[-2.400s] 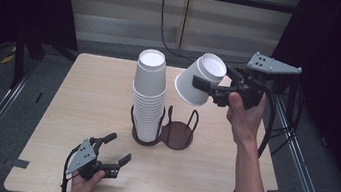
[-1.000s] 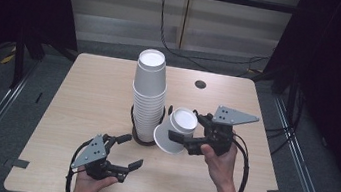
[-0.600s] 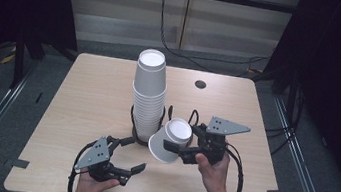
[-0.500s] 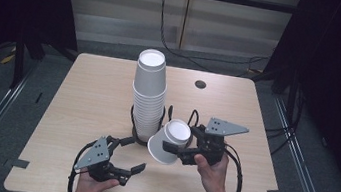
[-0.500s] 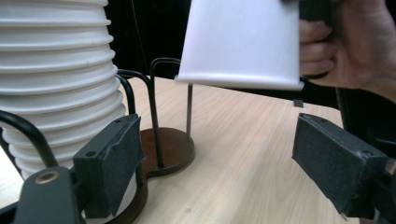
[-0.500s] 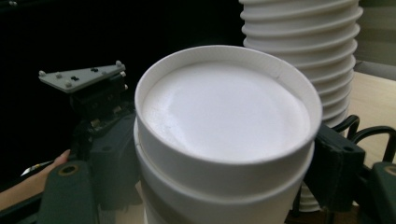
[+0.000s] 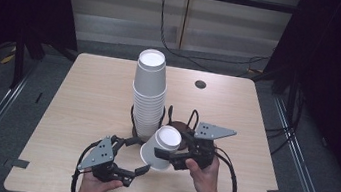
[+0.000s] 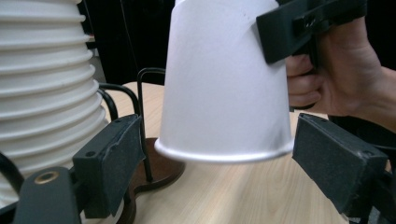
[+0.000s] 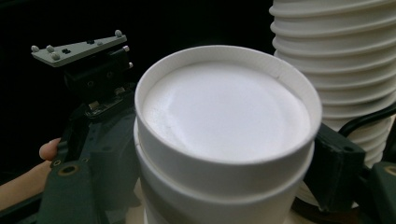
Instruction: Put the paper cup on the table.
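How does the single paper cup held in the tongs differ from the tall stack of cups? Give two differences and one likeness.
The single cup is tilted and held off the table by the right tongs; the stack of cups stands upright in a black wire holder. The cup is one; the stack is many, nested. Both are white paper, bottoms up.

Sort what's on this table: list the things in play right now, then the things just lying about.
In play:
- white paper cup, upside down, clamped by the right gripper
- left gripper, jaws open either side of the cup's rim
- stack of paper cups
- black wire cup holder

Lying about:
- small dark round thing set in the table
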`<state>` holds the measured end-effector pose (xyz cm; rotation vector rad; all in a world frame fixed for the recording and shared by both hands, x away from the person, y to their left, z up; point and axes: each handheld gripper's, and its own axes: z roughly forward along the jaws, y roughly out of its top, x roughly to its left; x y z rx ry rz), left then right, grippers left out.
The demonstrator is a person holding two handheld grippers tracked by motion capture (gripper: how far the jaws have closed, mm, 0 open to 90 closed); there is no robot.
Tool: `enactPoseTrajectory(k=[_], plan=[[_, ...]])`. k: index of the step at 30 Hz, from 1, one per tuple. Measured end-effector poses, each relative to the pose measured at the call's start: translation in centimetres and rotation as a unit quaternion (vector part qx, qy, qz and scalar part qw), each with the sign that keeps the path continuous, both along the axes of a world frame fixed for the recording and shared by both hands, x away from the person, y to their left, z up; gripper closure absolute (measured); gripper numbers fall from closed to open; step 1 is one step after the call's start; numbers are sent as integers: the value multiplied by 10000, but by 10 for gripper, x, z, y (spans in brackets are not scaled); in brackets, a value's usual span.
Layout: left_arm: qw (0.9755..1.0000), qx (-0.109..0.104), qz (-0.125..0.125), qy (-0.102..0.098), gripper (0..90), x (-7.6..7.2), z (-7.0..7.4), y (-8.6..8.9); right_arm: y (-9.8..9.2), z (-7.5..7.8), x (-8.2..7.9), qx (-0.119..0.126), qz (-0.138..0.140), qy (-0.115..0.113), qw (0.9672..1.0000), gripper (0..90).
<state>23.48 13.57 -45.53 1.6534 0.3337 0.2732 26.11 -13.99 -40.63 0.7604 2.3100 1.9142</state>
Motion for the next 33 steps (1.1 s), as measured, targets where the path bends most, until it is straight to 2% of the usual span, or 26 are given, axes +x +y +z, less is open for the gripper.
enactPoseTrajectory(k=[4, 5, 8, 16, 22, 26, 28, 31, 33], plan=[[9999, 102, -29, 44, 155, 3, -2, -3, 2, -4, 0, -22, 31, 44, 10000, 225], [9999, 75, -107, 104, 150, 4, -4, -4, 3, -7, -1, 4, 68, 61, 10000, 225], [9997, 81, -185, 102, 152, 4, -6, -8, 4, -9, -1, 7, 80, 71, 9999, 225], [9995, 47, -263, 194, 96, 10, -8, -16, 13, -10, -1, 43, 182, 78, 9998, 226], [9990, 28, -360, 266, 91, 14, -11, -21, 17, -11, -1, 67, 215, 101, 9997, 226], [9991, 80, -319, 273, 97, 15, -11, -24, 18, -10, -1, 27, 228, 68, 9997, 226], [9991, 30, -311, 284, 114, 15, -10, -24, 15, -10, 1, 88, 249, 101, 9996, 224], [9988, 153, -345, 324, 135, 16, -11, -23, 16, -10, 1, 33, 222, 86, 9997, 219], [9988, 232, -343, 267, 146, 16, -11, -22, 18, -11, 1, -27, 232, 68, 9997, 208]])
